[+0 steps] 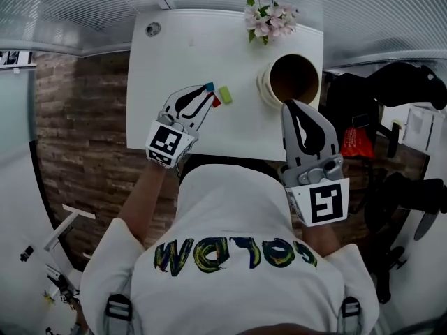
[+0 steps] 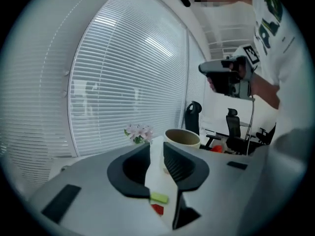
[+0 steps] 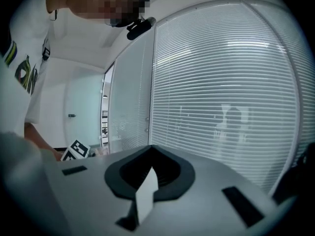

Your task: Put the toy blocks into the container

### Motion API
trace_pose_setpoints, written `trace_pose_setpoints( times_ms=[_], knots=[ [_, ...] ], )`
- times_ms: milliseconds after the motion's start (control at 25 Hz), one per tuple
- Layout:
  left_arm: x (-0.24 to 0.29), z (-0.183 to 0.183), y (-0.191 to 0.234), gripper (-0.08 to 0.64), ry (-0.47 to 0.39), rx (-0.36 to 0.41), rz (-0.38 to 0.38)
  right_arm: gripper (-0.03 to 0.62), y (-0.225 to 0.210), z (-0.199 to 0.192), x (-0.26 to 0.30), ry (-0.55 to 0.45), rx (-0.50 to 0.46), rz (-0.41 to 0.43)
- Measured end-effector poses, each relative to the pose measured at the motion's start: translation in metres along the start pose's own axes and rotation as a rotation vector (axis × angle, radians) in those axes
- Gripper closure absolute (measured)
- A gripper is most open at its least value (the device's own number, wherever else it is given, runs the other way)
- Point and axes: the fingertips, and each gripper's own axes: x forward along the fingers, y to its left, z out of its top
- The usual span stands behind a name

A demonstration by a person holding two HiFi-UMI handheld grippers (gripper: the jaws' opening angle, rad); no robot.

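Left tongs (image 1: 209, 98) are found partly spread, nothing pinched; green block (image 1: 225, 94) and red block (image 1: 216, 102) lie just below the tips, the green one's long axis across the gap; teal block (image 1: 209, 86) beside; container (image 1: 264, 82) stands rightward, nearer the right tongs (image 1: 294, 107), pressed together, empty; white worktop (image 1: 174, 54); blinds beyond.

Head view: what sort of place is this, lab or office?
Most likely an office. A white desk stands against slatted window blinds, and black office chairs show beyond the desk in the left gripper view. The small flower bouquet on the desk fits that too.
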Motion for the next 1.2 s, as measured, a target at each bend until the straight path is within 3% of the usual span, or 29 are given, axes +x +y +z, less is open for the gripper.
trace_pose_setpoints(
  times_ms=[760,1200],
  knots=[
    [0.061,-0.146,0.031,0.431,0.295,0.158,-0.120,0.583,0.010,-0.027,0.017,0.062,0.030,0.016],
    [0.082,-0.199,0.044,0.410,0.421,0.211,-0.159,0.583,0.004,-0.035,0.017,0.077,0.045,0.005]
  ],
)
